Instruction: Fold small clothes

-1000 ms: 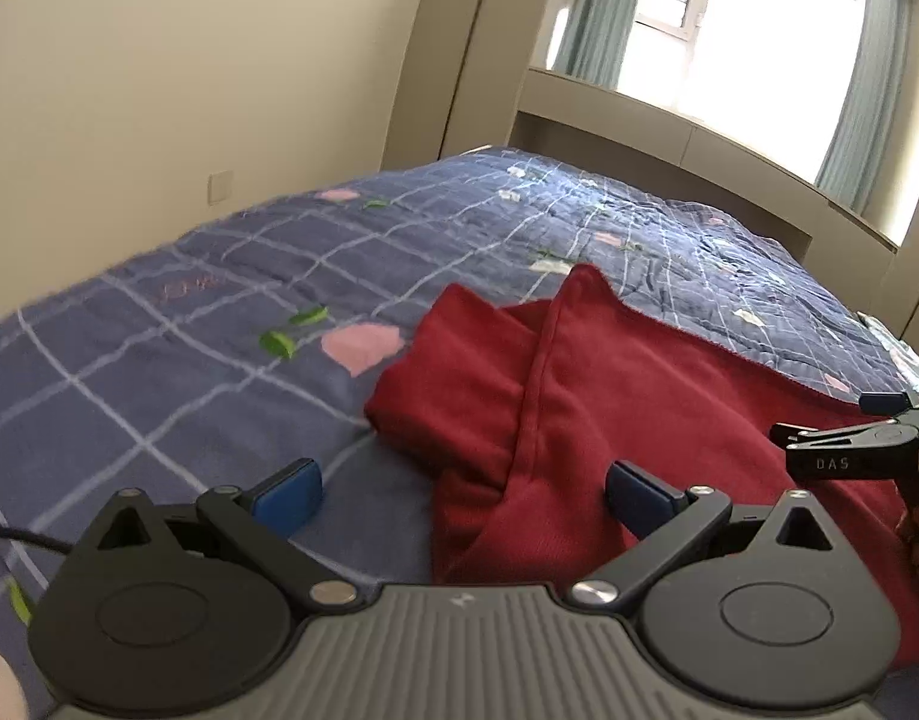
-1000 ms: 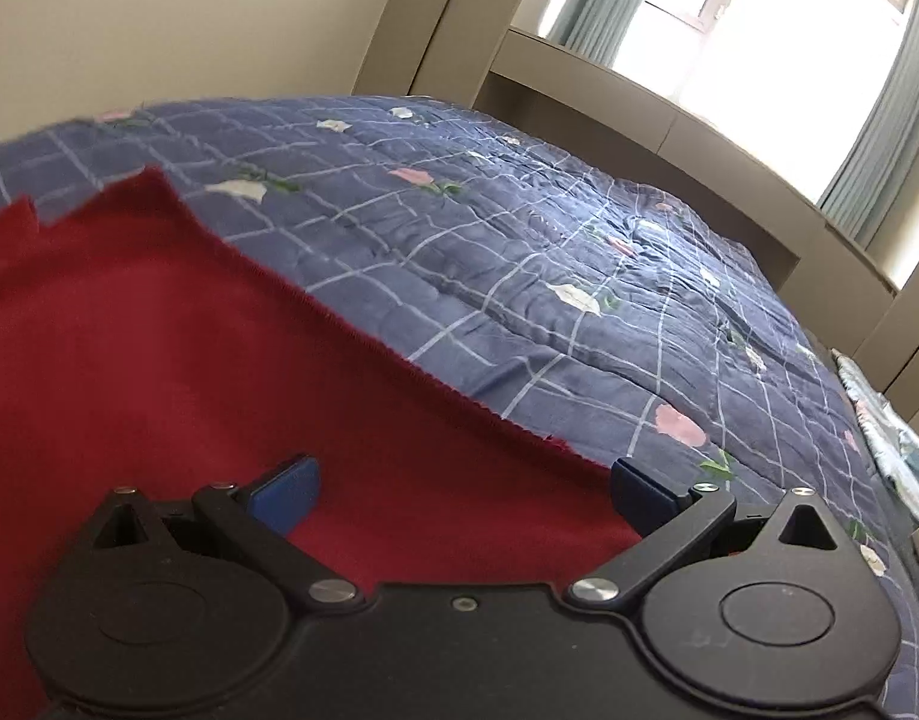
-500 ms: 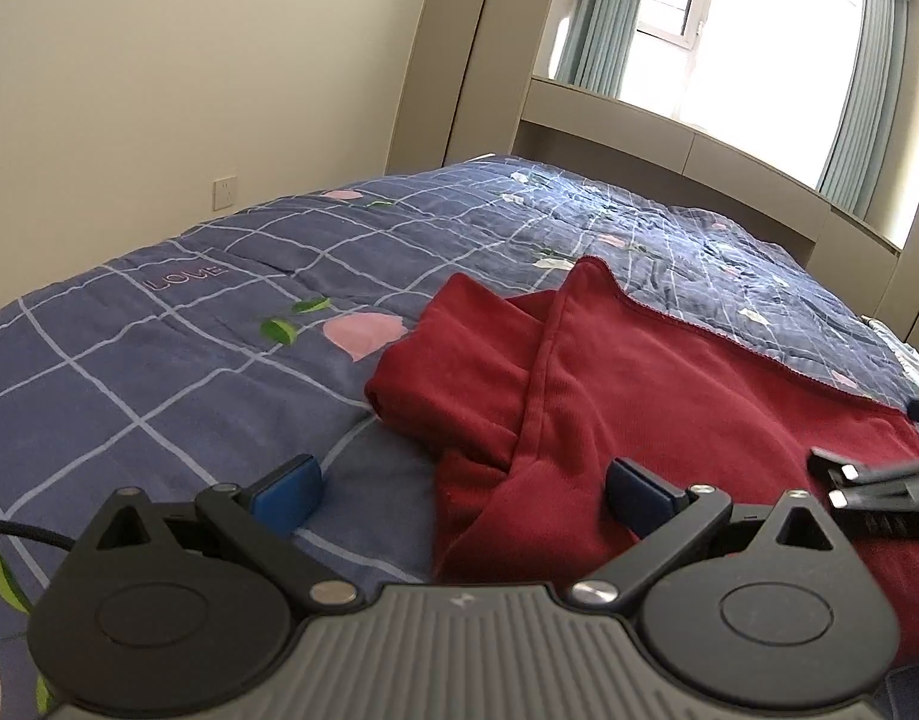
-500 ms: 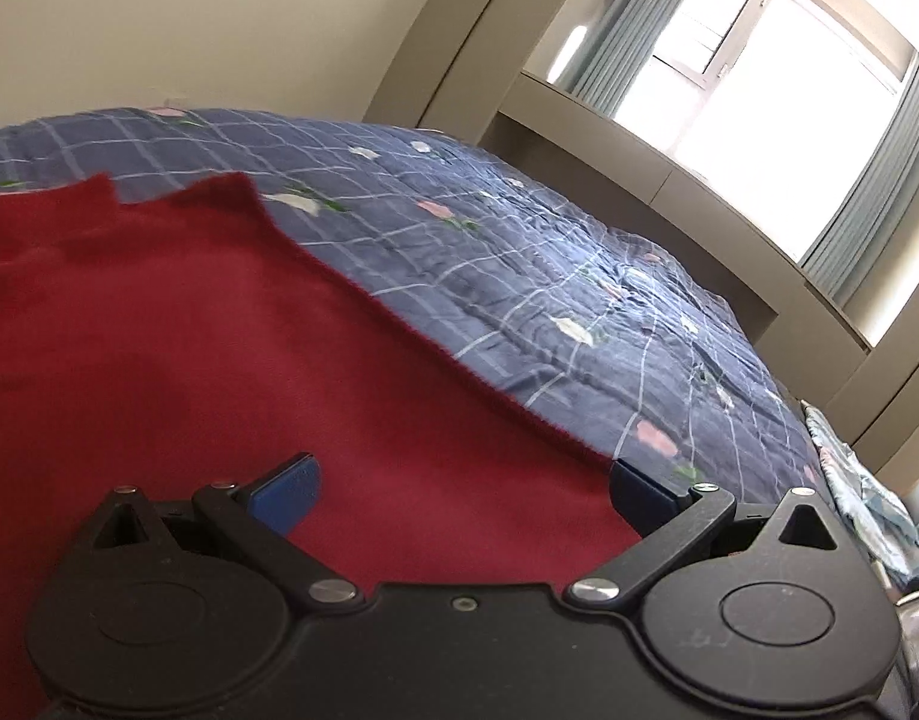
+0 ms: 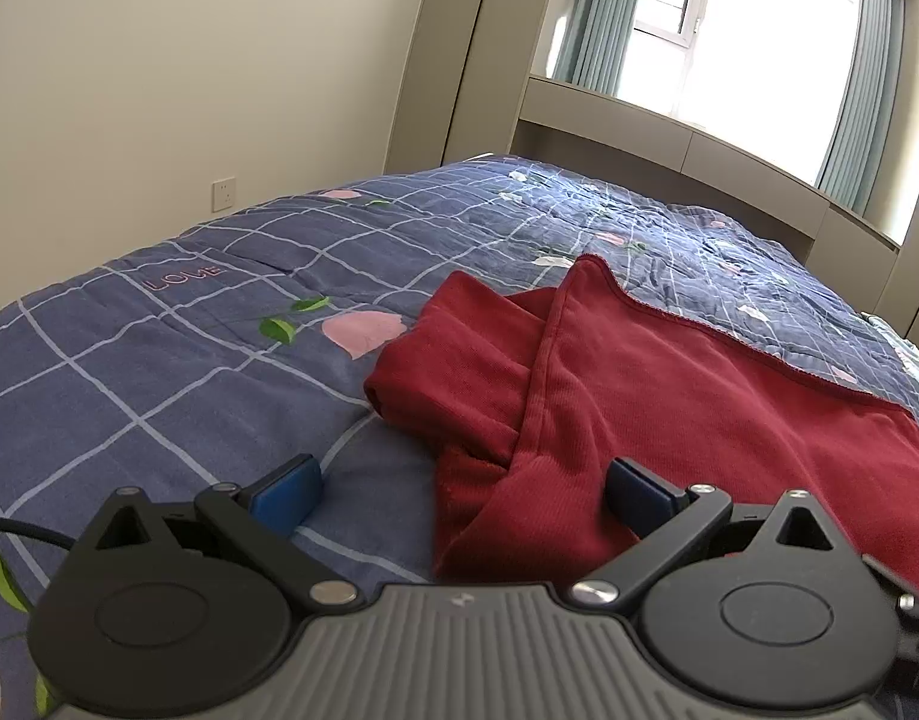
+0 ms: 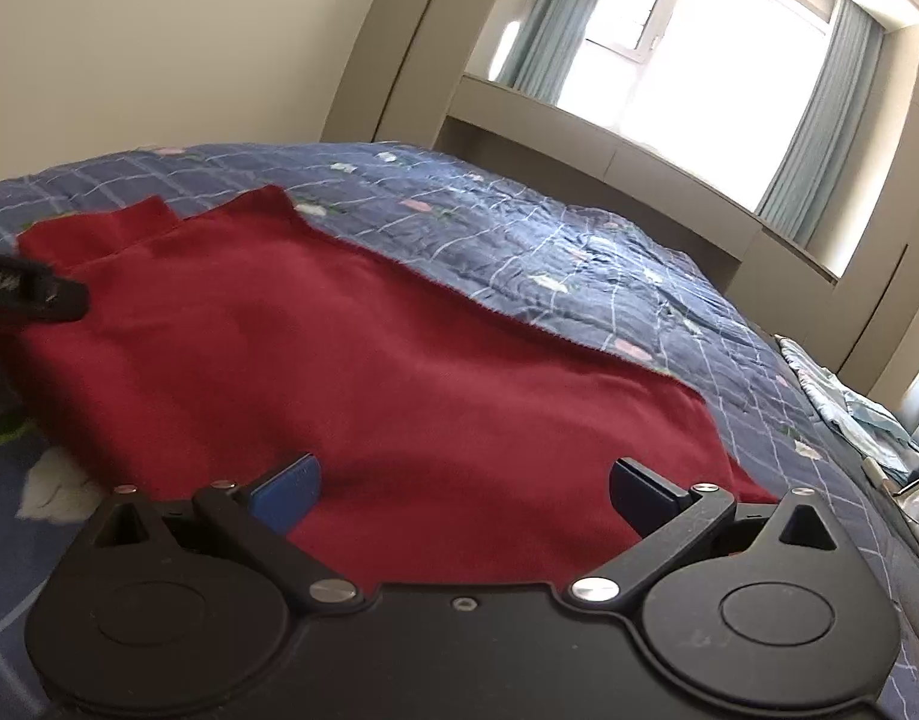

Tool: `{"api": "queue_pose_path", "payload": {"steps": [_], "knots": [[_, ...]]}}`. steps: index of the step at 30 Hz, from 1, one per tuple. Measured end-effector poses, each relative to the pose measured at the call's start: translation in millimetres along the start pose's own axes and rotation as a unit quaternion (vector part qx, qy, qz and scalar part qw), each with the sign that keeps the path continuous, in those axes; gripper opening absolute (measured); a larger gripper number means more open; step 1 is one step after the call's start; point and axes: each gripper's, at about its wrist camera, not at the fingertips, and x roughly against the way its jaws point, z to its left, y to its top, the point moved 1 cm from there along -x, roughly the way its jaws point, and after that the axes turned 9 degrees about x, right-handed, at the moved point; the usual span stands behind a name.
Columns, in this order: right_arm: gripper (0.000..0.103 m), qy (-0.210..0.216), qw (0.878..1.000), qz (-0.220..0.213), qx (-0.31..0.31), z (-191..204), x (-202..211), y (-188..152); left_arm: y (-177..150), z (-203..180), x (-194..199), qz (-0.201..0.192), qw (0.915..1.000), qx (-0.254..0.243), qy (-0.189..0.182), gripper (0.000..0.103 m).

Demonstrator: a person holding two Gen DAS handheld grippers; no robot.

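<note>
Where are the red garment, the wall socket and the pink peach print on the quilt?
red garment (image 5: 669, 396), left wrist view, flat middle.
wall socket (image 5: 224, 194), left wrist view, faceplate.
pink peach print (image 5: 363, 330), left wrist view, centre.

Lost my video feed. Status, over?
Left gripper jaws open, empty. Right gripper jaws open, empty. Red garment part-folded on the quilt. Nothing in the way.

Bright daylight pours from the blown-out window (image 5: 759, 42) at upper right; fisheye bends the edges, corners vignette dark, focus stays sharp.
</note>
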Motion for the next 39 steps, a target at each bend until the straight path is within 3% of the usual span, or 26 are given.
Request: {"api": "queue_pose_path", "payload": {"steps": [6, 12, 24, 30, 34, 39], "knots": [[0.102, 0.014, 1.000, 0.009, -0.001, 5, -1, -6, -1, 0, 1, -0.001, 1.0000, 0.000, -0.001, 0.103], [0.103, 0.065, 0.995, 0.025, -0.071, -15, -11, -12, 0, 2, 1, -0.003, 1.0000, 0.004, -0.006, 0.103], [0.103, 0.058, 0.996, 0.017, -0.066, -12, -7, -14, 0, 9, 5, -0.012, 0.9996, 0.017, -0.021, 0.103], [0.103, 0.061, 0.996, 0.016, -0.070, -15, -6, -16, -10, 19, 36, -0.022, 0.9976, 0.060, -0.027, 0.103], [0.102, 0.062, 0.995, 0.014, -0.071, -15, -6, -16, -17, 16, 48, 0.003, 0.9964, 0.070, -0.048, 0.103], [0.102, 0.063, 0.995, 0.013, -0.073, -16, -6, -17, -17, 12, 47, 0.030, 0.9887, 0.108, -0.100, 0.103]]}}
